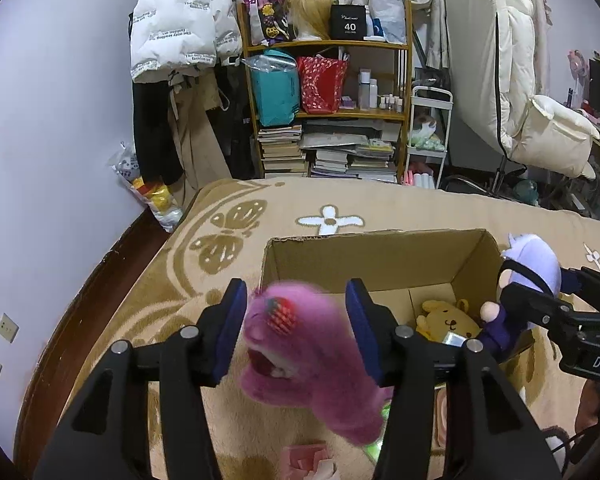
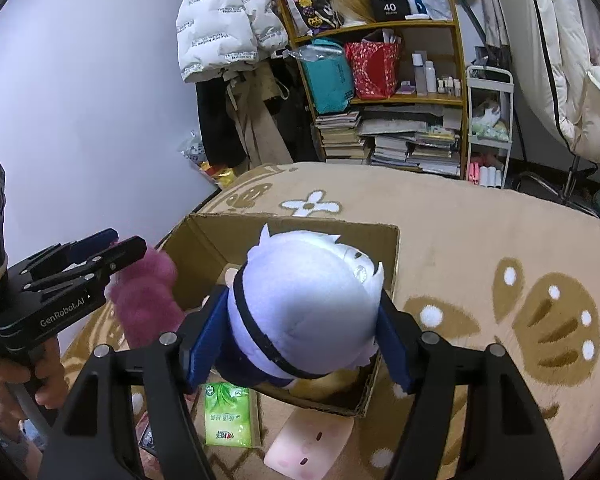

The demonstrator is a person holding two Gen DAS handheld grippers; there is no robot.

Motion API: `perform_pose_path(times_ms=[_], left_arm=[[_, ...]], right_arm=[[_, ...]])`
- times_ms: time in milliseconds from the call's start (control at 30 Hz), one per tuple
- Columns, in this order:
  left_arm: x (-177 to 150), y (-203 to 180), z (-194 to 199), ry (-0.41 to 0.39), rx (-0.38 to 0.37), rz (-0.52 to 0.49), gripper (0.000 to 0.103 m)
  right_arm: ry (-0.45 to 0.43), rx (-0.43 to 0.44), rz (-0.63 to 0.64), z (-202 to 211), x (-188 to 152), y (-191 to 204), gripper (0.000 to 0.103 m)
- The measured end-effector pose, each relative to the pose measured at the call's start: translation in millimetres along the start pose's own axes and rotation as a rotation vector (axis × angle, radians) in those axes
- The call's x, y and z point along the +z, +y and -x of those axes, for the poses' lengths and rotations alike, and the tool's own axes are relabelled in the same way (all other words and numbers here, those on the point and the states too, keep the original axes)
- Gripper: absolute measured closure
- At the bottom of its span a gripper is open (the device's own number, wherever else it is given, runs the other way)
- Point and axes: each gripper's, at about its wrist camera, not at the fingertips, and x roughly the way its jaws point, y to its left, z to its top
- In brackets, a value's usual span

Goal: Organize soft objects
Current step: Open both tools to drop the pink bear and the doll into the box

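My left gripper [image 1: 296, 328] holds a fuzzy pink plush [image 1: 300, 344] between its blue pads, just at the near left corner of an open cardboard box [image 1: 364, 256] on the bed. A yellow bear plush [image 1: 448, 320] lies inside the box. My right gripper [image 2: 296, 344] is shut on a doll with a pale lilac head and dark blue clothes [image 2: 308, 304], held over the box [image 2: 204, 240]. The left gripper [image 2: 112, 252] and pink plush [image 2: 148, 300] show at the left of the right wrist view; the doll [image 1: 528, 264] shows at the right of the left wrist view.
A tan blanket [image 1: 228, 240] with butterfly and flower patterns covers the bed. A green tissue pack [image 2: 228, 416] and a pink cushion [image 2: 308, 444] lie in front of the box. A cluttered shelf [image 1: 328, 112] and hanging coats [image 1: 176, 20] stand behind.
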Motion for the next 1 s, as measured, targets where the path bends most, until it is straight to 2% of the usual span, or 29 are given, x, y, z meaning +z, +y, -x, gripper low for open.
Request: perform_pose_path(times_ms=[167, 233, 333, 433, 667, 700, 767, 900, 1000], left_arm=[[-0.6, 1.4, -0.9, 0.001, -0.018, 0.012, 0.054], [-0.4, 1.2, -1.9, 0.006, -0.006, 0.004, 0.054], [-1.4, 2.5, -5.0, 0.024, 0.022, 0.001, 0.054], [-2.5, 5.5, -4.4, 0.029, 0.049, 0.006, 0.053], [-3.7, 13.8, 8.0, 0.041, 0.06, 0.035, 0.046], [-4.5, 14.4, 10.3, 0.045, 0.064, 0.034, 0.044], [-7.4, 15.4, 17.3, 0.051, 0.076, 0.038, 0.031], [-15.4, 16.9, 34.1, 0.056, 0.089, 0.044, 0.03], [-22.7, 17.4, 46.6, 0.061, 0.104, 0.059, 0.019]], right_arm=[[0.011, -0.004, 0.005, -3.6, -0.5, 1.1, 0.023], [0.006, -0.013, 0.009, -2.7, -1.0, 1.7, 0.013], [0.009, -0.024, 0.008, -1.9, -1.5, 2.6, 0.011], [0.032, -0.022, -0.012, -1.4, -2.9, -0.4, 0.001], [0.027, -0.021, -0.028, 7.6, -6.0, 0.2, 0.0], [0.027, -0.019, -0.031, 9.3, -6.9, 0.4, 0.0], [0.026, -0.012, -0.038, 15.1, -9.7, 1.1, 0.0], [0.018, -0.006, -0.039, 28.4, -11.3, 4.7, 0.0], [0.005, 0.001, -0.046, 39.6, -13.2, 7.6, 0.0]])
